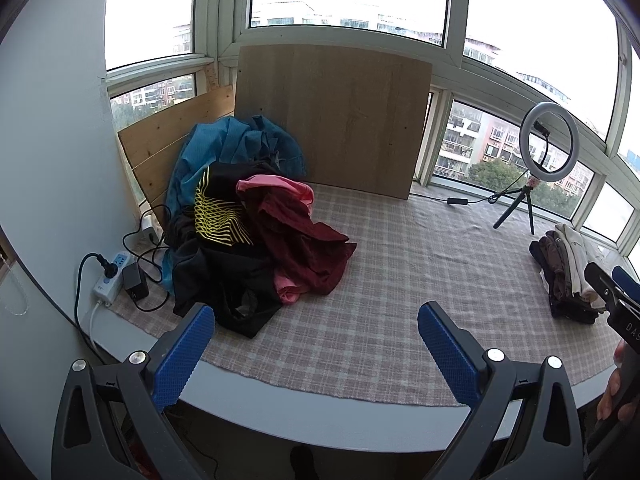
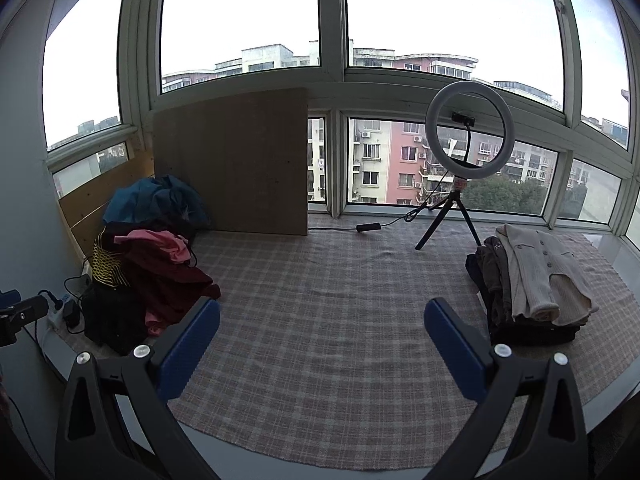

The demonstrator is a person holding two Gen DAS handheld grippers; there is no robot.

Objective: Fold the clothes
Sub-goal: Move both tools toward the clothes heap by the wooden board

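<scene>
Tall windows (image 2: pixel 332 20) are seen behind the work surface, with apartment blocks visible beyond the glass. A checked cloth (image 2: pixel 340 320) is spread over most of the table (image 1: pixel 320 420), and a large brown board (image 1: pixel 332 120) is propped upright against the window frame at the back. On the left of the cloth, a heap of unfolded clothes (image 1: pixel 256 232) is piled, in which a teal garment, a black one with yellow lines, a dark red one and a pink one are tangled together. On the right, well apart from the heap, a stack of folded clothes (image 2: pixel 532 284) is laid, topped by a cream buttoned garment. A ring light (image 2: pixel 468 136) on a small tripod is stood near the window behind that stack. A power strip (image 1: pixel 110 280) with plugged cables is placed at the table's left edge, beside the heap. The left gripper (image 1: pixel 316 344) is held above the near edge, its blue-padded jaws spread wide with nothing between them. The right gripper (image 2: pixel 322 340) is likewise held wide apart and empty over the bare middle of the cloth.
</scene>
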